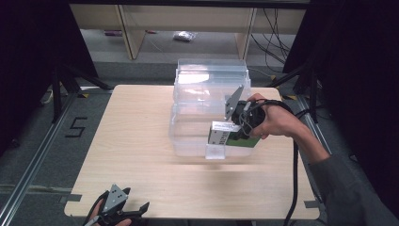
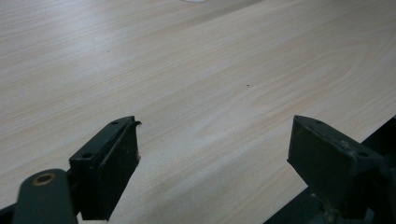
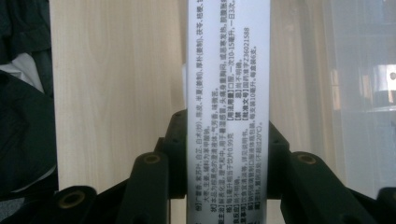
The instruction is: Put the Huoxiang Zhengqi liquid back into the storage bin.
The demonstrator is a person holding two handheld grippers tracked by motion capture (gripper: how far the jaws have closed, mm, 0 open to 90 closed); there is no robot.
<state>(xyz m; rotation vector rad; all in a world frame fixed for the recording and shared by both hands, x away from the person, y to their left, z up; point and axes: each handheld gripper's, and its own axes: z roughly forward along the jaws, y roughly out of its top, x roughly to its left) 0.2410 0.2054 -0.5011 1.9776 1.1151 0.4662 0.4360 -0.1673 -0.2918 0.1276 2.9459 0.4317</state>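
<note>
Now, right gripper (image 1: 234,133) has the medicine box (image 1: 230,135)!
Fingers clamped across its narrow sides, long axis running away from them, over the clear bin's (image 1: 188,136) near right edge; left gripper (image 1: 123,213) idles wide at the table's (image 1: 141,141) near left.

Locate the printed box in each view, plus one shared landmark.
High view: printed box right of centre, held by the right gripper at the clear bin.
Left gripper view: not in it.
Right gripper view: centre, box between the fingers.
Shared landmark: wooden table.
</note>
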